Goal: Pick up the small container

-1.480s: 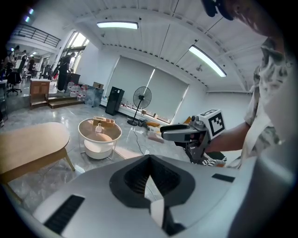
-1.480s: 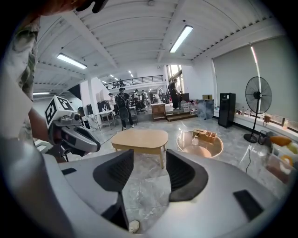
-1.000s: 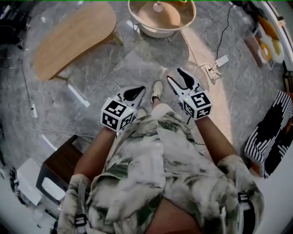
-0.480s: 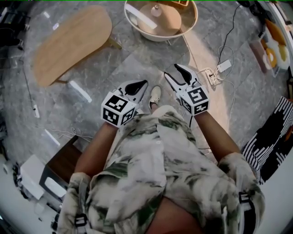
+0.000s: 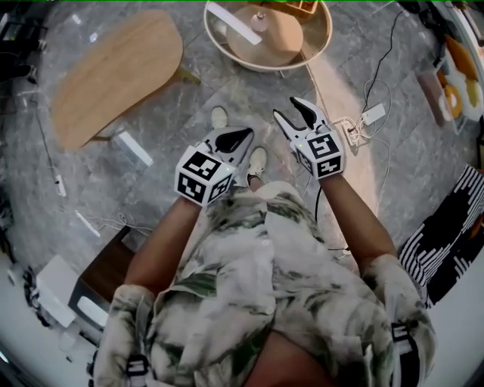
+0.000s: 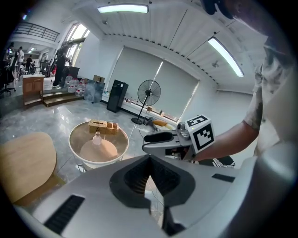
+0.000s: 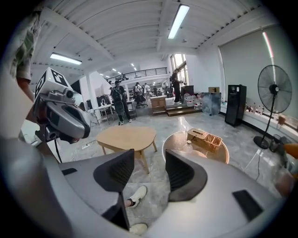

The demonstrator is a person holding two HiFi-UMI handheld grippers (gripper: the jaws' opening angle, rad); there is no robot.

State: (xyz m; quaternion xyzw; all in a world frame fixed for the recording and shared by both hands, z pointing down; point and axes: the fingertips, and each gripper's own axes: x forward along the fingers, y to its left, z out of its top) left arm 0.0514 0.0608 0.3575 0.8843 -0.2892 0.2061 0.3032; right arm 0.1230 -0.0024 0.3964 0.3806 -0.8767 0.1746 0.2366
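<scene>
A small clear bottle (image 5: 261, 15) stands on the round light table (image 5: 319, 45) ahead of me, beside a wooden box (image 5: 299, 6). In the left gripper view the bottle (image 6: 97, 138) sits mid-table (image 6: 77, 153), in front of the box (image 6: 103, 125). The right gripper view shows the bottle (image 7: 188, 141) beyond its jaws. My left gripper (image 5: 240, 136) (image 6: 149, 160) is shut with nothing in it. My right gripper (image 5: 289, 108) (image 7: 150, 155) is open and empty. Both hang at waist height, well short of the table.
An oval wooden table (image 5: 113, 72) (image 7: 125, 137) stands to the left. White cables and a power strip (image 5: 368, 113) lie on the marble floor at the right. My shoes (image 5: 259, 160) are below the grippers. A dark cabinet (image 5: 98, 280) sits lower left, a standing fan (image 7: 274, 88) farther off.
I have stepped towards the round table: it and the floor slid down in view and a second shoe shows ahead. Both grippers moved slightly forward. The jaws look unchanged.
</scene>
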